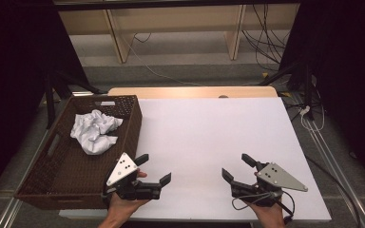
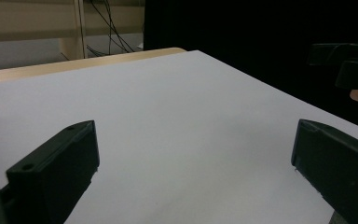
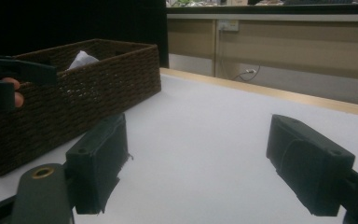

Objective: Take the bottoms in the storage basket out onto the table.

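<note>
Setting: behind the table (image 1: 204,137) we see a floor with loose cables, wooden legs and dark drapes at both sides; a white sheet covers nearly all of the top, which gives us a plain work area.
Left gripper (image 1: 153,169): we hold it low at the near edge, just beside the basket's near right corner, jaws spread wide with nothing between them; in its own view we see bare sheet between the two black jaws.
Right gripper (image 1: 237,167): we hold it low at the near right, jaws equally wide and empty, angled toward the middle, well apart from the left one.
Why so: we judge both sit at rest, ready to reach, since no item lies on the sheet.
Cloth (image 1: 95,130): white and crumpled, it lies inside the basket, toward the far half.
Basket (image 1: 132,124): dark wicker, at the table's left edge, partly off the sheet, which keeps the sheet free for us.
</note>
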Available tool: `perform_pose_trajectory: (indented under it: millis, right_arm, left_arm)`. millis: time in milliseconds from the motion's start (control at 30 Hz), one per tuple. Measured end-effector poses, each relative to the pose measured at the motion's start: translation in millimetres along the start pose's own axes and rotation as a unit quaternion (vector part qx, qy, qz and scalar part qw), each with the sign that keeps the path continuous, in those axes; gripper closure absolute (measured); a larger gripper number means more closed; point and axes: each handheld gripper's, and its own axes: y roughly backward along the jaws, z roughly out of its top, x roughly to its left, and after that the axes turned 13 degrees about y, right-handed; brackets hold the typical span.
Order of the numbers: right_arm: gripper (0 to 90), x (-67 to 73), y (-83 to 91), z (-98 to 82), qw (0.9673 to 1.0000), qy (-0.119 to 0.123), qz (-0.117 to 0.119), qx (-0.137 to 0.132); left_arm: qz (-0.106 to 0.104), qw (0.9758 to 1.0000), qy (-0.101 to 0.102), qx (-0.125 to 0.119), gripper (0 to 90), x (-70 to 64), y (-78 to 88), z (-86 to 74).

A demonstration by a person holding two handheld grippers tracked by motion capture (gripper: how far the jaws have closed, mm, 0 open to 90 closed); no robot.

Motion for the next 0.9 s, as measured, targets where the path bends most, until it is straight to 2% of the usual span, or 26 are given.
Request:
perform_pose_trajectory:
  millis: [333,900]
  right_arm:
    - [21.5,-0.1,0.3,0.1,1.0000,-0.001,-0.002,-0.001]
    - [21.7,-2.0,0.3,-0.4,1.0000,-0.005,-0.005,-0.001]
  left_arm:
    - [0.003,1.0000,-0.002,-0.003,0.4,0.4,0.3,0.9]
    - [0.000,0.9999,0.012,0.003,0.4,3.3,-0.5,6.9]
